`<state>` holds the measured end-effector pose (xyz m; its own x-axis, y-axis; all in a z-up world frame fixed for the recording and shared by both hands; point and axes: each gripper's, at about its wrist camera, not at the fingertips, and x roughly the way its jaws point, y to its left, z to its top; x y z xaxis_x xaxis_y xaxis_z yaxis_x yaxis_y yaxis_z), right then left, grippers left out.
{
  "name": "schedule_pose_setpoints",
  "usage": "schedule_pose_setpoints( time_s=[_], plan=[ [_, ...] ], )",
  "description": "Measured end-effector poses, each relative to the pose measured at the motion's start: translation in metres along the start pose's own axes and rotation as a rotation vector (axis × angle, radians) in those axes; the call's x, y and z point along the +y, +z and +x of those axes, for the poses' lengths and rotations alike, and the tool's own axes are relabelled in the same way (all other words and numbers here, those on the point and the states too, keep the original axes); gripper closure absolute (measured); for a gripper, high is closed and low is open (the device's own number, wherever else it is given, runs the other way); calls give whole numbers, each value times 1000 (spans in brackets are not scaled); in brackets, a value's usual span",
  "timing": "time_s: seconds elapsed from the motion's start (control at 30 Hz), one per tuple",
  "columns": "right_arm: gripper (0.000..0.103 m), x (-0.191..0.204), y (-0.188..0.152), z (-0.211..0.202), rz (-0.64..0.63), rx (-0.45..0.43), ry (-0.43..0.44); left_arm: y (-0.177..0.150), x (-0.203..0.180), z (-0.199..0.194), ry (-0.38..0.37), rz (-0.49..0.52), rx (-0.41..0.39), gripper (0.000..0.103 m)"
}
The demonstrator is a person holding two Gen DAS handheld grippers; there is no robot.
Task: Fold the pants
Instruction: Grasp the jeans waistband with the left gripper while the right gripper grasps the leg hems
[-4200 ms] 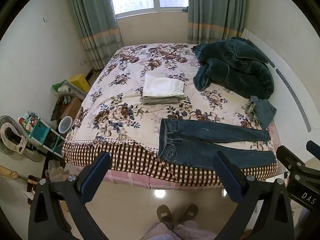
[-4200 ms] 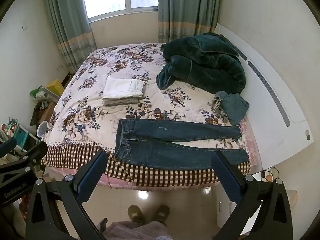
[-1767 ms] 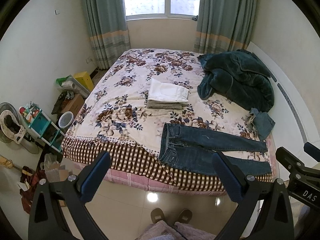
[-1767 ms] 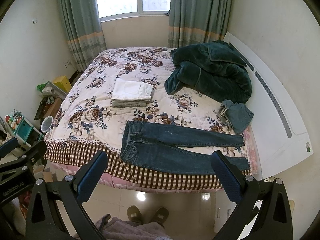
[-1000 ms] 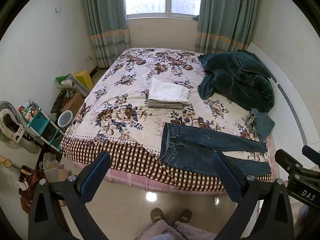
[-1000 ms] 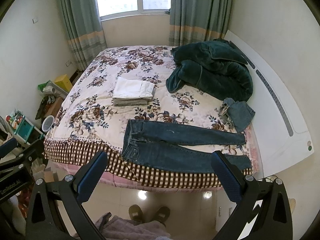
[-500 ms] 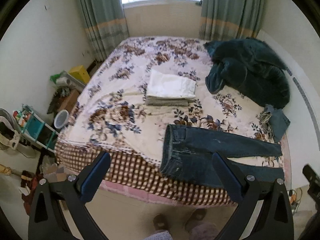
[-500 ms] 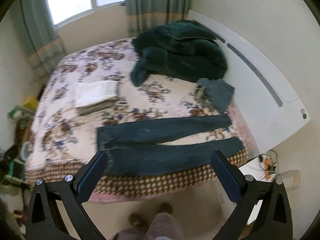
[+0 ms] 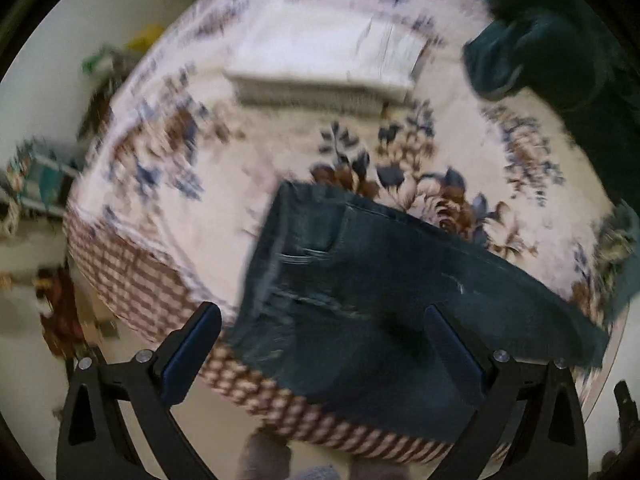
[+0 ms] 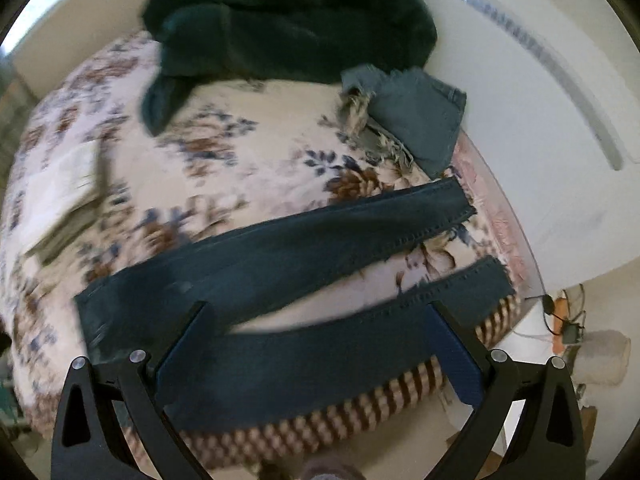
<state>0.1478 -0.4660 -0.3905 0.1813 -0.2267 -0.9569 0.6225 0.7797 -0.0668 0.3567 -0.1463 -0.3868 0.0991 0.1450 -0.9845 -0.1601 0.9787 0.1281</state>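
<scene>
The dark blue jeans lie flat along the near edge of the bed, on its floral cover, waistband to the left and the two legs, slightly parted, running right to hems near the white headboard. The left gripper hangs over the waist end and the right gripper over the lower leg, each with its fingers spread wide and holding nothing; both views are motion-blurred. Farther back on the bed are a stack of folded light clothes, a rumpled dark green blanket and a small frayed denim piece.
</scene>
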Motion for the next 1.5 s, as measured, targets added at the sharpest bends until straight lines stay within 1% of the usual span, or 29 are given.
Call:
schedule_pose_setpoints(
  time_s=[0.07,0.1,0.13,0.2,0.27,0.3,0.37,0.47,0.57,0.63,0.73,0.77,0.8,0.83,0.87,0.9,0.93,0.97,1.0,1.03,1.07,1.13,1.2,1.3,1.37,1.4,1.43,1.47,1.5],
  plan=[
    [0,-11,25,55,55,24,-13,16,-18,42,22,-19,45,0],
    [0,-19,41,91,93,48,-20,24,-25,61,30,-29,63,0],
    [0,-21,45,109,118,69,-26,34,-32,84,37,-53,95,0],
    [0,-36,65,161,195,122,-26,49,-39,121,22,-115,166,0],
    [0,-49,74,201,258,171,-38,63,-45,156,-9,-178,236,0],
    [0,-59,82,230,304,205,-42,69,-48,172,-18,-207,265,0],
    [0,-75,90,267,356,254,-63,79,-54,196,-13,-251,304,0],
    [0,-96,94,302,422,303,-91,87,-54,228,6,-306,366,0],
    [0,-114,97,332,494,322,-118,90,-50,244,32,-333,396,0],
    [0,-122,98,348,550,346,-103,90,-46,248,52,-344,396,0],
    [0,-127,99,369,604,368,-88,88,-39,251,36,-359,387,0],
    [0,-128,99,376,615,375,-86,86,-38,249,23,-357,373,3],
    [0,-128,98,381,624,379,-89,85,-35,246,10,-355,351,13],
    [2,-128,96,385,629,382,-93,82,-31,239,0,-348,313,20],
    [4,-127,94,387,631,380,-102,77,-24,232,-3,-340,278,39],
    [9,-127,93,388,629,376,-105,73,-20,226,1,-333,247,61],
    [20,-127,91,387,624,370,-113,67,-14,217,-7,-329,212,67],
    [28,-127,88,385,618,363,-122,62,-10,211,-30,-333,194,73],
    [44,-128,83,382,618,357,-127,55,-3,205,-56,-336,172,78],
    [59,-130,78,380,620,347,-125,46,4,198,-85,-336,149,80],
    [66,-132,74,377,623,337,-116,36,11,190,-120,-338,131,84],
    [86,-126,65,365,615,319,-84,14,22,171,-176,-343,96,87],
    [92,-120,55,347,564,284,-88,-5,37,145,-231,-332,56,89],
    [94,-113,35,306,496,207,-85,-33,63,106,-318,-316,16,90],
    [94,-112,19,279,483,167,-68,-56,88,76,-384,-310,-9,90],
    [94,-113,12,264,474,146,-59,-57,90,62,-401,-305,-14,90],
    [94,-120,6,251,461,120,-45,-77,105,48,-423,-309,-13,90],
    [94,-128,2,242,458,98,-28,-73,103,40,-439,-316,-10,90],
    [94,-146,-1,235,452,83,-17,-65,97,40,-445,-323,-3,91]
  ],
)
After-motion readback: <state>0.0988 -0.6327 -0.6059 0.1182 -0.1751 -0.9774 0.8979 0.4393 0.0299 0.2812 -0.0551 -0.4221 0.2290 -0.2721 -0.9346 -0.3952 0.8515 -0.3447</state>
